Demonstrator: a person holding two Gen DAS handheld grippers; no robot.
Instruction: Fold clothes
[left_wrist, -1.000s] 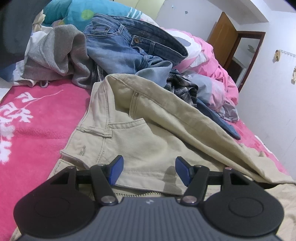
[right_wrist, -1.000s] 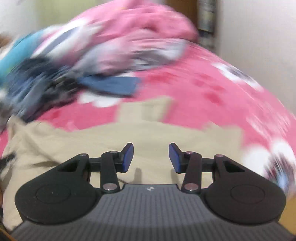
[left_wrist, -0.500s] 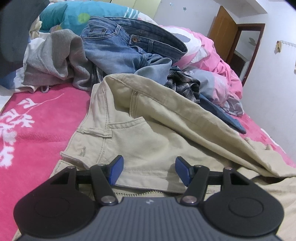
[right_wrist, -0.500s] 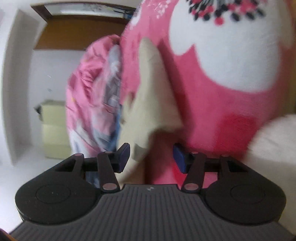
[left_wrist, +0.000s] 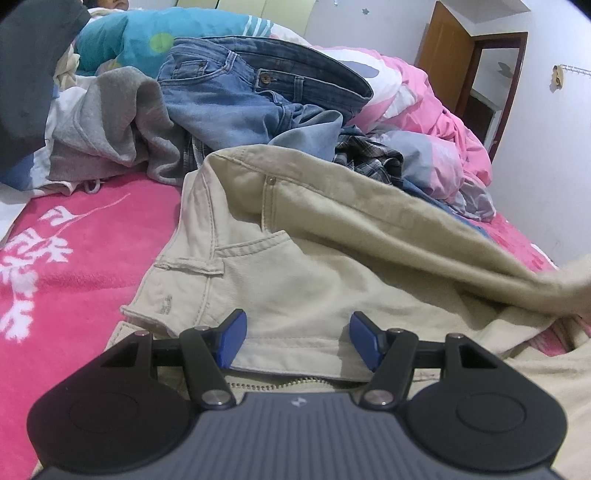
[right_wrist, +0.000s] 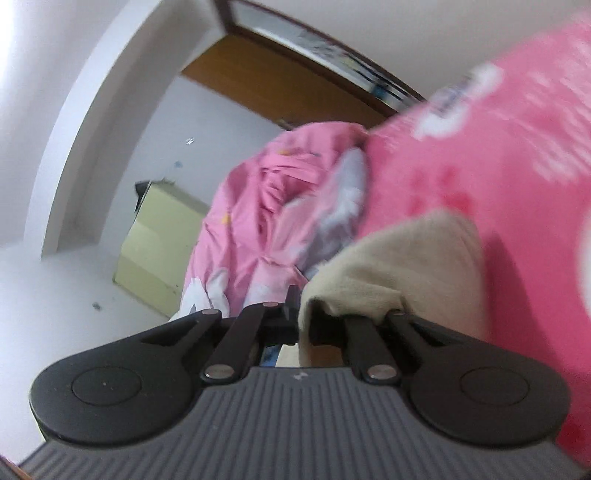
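The right gripper (right_wrist: 304, 325), spread half a second ago, is now clenched on a leg end of the beige trousers (left_wrist: 295, 266), whose waist lies between the left gripper's (left_wrist: 297, 339) released fingers, so folding can begin.

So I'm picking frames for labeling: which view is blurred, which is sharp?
Left wrist view: sharp on the khaki trousers and jeans, with fisheye bending at the edges. Right wrist view: tilted, motion-smeared pink blanket.
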